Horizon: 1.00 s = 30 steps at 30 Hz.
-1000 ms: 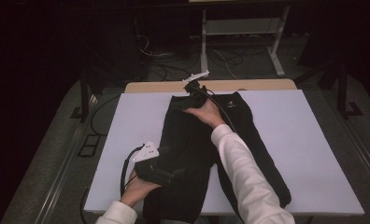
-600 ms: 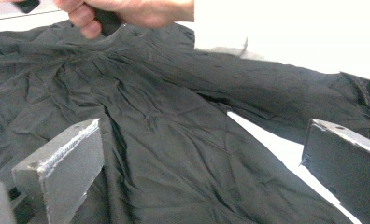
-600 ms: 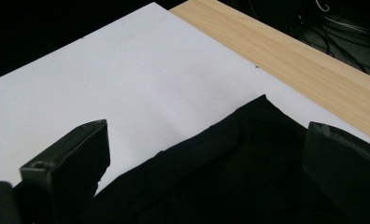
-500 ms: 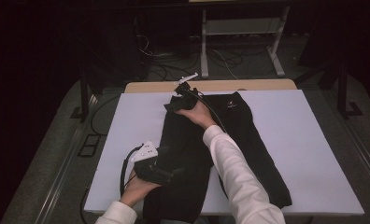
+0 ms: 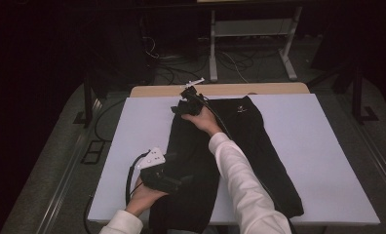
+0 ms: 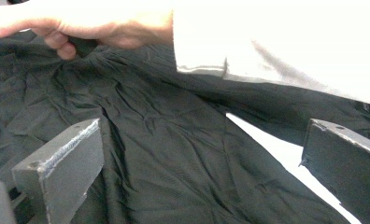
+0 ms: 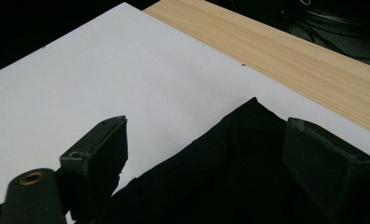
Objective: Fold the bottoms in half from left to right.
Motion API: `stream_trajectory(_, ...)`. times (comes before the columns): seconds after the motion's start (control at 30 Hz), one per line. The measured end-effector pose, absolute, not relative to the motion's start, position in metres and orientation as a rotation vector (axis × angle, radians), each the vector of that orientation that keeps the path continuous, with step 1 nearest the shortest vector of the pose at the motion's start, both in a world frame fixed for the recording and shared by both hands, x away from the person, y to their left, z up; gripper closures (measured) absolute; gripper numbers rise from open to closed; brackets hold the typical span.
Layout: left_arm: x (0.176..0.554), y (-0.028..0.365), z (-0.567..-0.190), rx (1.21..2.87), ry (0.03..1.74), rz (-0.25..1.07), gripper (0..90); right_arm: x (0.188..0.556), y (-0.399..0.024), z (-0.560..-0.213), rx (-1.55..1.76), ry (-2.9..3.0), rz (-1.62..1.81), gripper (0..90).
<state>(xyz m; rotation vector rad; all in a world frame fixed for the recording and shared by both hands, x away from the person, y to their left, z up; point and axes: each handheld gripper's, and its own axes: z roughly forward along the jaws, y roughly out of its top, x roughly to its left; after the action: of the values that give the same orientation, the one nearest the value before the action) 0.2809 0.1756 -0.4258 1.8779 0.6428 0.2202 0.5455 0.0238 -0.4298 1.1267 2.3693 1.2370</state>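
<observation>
Dark room all around, cables on the floor behind, and a white desk top (image 5: 327, 161) laid over a wooden table (image 5: 279, 89) whose strip showed along the far edge. From the high view, black trousers (image 5: 259, 146) lay spread down the middle of the desk, waistband near the far edge, legs running to the near edge, with one side folded over toward the left. The right gripper (image 5: 183, 105) sat at the far left corner of the garment, close to the desk's far edge, arm in a white sleeve (image 5: 240, 180) stretched over the fabric. The left gripper (image 5: 174, 180) rested low on the folded part, near the near edge.

Left gripper view: both jaws stood wide apart with wrinkled black cloth (image 6: 174, 154) lying under and between them, nothing pinched. The right hand (image 6: 80, 23) and its sleeve crossed the top.

Right gripper view: jaws had just been closing a bit but were still spread, with the trousers' corner (image 7: 248, 140) between them and the pads not pressing on it. White desk (image 7: 103, 84) beyond, wood strip (image 7: 290, 51) past that.
</observation>
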Motion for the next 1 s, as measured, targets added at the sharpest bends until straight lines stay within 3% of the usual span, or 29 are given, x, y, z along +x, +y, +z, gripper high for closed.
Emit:
stream_trajectory(0.77, 0.284, 0.177, -0.425, 1.863, 0.657, 0.221, 0.0, 0.557, 0.034, -0.456, 1.171, 2.397, 1.16, 42.7)
stream_trajectory(1.0, 0.284, 0.177, -0.426, 1.874, 0.654, 0.221, 0.0, 0.556, 0.036, -0.456, 1.146, 2.396, 1.135, 66.6)
